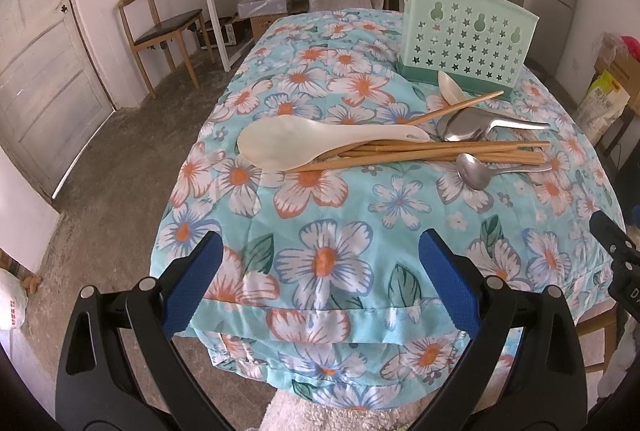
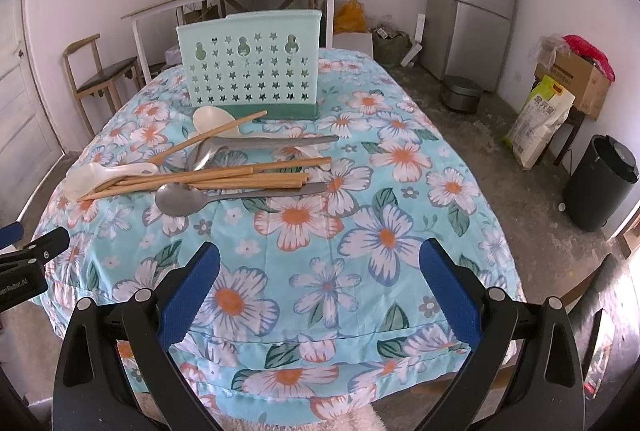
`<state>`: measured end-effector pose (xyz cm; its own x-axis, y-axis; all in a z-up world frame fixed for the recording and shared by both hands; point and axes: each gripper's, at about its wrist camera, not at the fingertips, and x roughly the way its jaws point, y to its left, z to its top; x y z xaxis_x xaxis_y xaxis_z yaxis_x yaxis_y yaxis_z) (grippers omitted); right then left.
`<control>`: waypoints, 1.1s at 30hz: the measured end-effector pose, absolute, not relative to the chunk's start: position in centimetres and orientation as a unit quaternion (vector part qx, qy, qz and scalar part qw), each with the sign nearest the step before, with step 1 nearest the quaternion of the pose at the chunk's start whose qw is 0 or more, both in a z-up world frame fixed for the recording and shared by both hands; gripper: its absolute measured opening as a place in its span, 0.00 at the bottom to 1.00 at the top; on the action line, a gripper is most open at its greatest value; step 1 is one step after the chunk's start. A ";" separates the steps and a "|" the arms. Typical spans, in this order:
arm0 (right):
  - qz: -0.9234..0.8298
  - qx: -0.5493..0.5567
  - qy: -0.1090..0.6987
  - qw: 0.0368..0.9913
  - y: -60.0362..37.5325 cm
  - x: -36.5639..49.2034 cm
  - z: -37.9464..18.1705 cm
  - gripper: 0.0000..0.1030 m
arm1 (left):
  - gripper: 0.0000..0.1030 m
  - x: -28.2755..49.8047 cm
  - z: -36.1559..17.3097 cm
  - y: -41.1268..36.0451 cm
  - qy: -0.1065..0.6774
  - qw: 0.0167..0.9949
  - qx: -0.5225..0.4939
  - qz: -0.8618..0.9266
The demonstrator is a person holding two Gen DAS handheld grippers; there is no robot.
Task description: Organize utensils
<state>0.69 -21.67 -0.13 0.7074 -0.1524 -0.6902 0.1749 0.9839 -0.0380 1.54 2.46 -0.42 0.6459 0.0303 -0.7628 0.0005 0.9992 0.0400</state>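
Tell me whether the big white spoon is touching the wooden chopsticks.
Touching. The left wrist view shows the big white spoon with its handle lying directly across the wooden chopsticks, no gap between them.

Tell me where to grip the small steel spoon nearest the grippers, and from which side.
Grip the small steel spoon by its handle, near the free end pointing right, coming down from above with the right gripper. The bowl is wide and sits by the chopsticks; the handle is slim and its near side looks clear.
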 end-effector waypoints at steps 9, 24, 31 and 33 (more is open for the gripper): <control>-0.042 0.002 0.404 0.914 -20.0 4.0 -2.0 0.94 | 0.92 3.0 -1.3 5.1 0.416 0.908 -0.036 0.032; 0.031 -0.002 0.389 0.921 -18.7 6.6 -6.0 0.94 | 0.69 7.1 -1.6 11.5 0.352 0.928 -0.120 0.033; 0.035 -0.004 0.375 0.927 -18.6 6.6 -6.3 0.94 | 0.47 11.2 -4.6 12.0 0.410 0.896 -0.169 0.005; 0.038 -0.004 0.373 0.927 -18.7 6.7 -6.3 0.94 | 0.44 11.8 -4.9 12.2 0.408 0.896 -0.176 0.008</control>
<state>6.66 -18.67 -6.30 0.7196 0.0672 -0.6912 -0.0726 0.9971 0.0213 11.83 12.22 -4.87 0.6677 -0.1295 -0.7331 -0.1580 0.9377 -0.3096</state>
